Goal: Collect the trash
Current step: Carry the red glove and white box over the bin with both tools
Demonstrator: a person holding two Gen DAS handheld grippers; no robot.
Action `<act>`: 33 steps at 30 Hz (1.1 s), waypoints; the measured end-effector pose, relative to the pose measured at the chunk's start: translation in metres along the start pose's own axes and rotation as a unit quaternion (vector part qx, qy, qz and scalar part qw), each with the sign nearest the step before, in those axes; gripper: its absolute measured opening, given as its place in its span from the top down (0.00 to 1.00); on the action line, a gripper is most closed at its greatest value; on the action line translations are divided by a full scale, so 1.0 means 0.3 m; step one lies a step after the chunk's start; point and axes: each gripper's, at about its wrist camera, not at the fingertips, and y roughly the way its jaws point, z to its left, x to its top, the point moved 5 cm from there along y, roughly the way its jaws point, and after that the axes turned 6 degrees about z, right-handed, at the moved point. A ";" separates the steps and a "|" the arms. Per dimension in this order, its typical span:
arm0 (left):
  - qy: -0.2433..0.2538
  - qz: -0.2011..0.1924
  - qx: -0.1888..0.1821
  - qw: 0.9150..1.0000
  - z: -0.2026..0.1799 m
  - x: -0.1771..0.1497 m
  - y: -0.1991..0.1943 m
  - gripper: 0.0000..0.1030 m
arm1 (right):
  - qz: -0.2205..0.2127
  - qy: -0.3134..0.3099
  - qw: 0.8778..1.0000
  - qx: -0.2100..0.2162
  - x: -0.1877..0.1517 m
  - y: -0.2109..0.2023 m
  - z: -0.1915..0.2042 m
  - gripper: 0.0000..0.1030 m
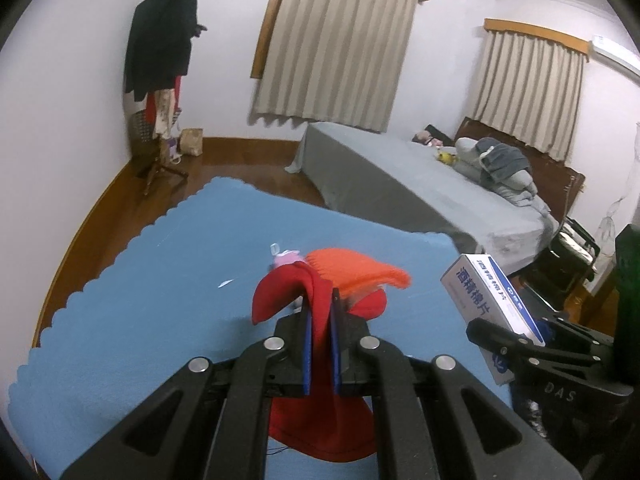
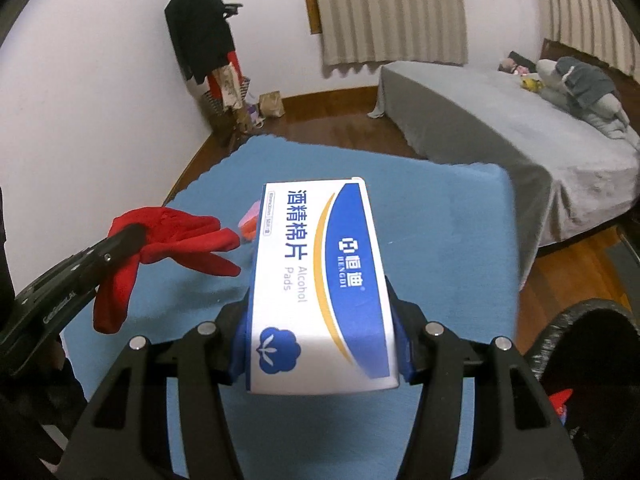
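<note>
As bin (image 2: 560,320) gapes (red scrap (image 2: 560,398) inside), box (image 2: 320,280) gripped

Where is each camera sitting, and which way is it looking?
Left wrist view: sits on the left gripper, looking forward and down along its fingers, shut on a red glove, over the blue mat toward the bed; the right gripper shows at its right edge.
Right wrist view: sits on the right gripper, looking along fingers clamped on the alcohol pads box; the left gripper shows at its left edge.
Both share: glove, box, mat, bed, coat rack.
</note>
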 end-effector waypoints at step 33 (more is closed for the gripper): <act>0.103 -0.040 -0.122 0.986 -0.575 0.020 -0.183 0.93 | -0.082 0.077 0.989 -0.094 -0.116 -0.449 -0.391 0.47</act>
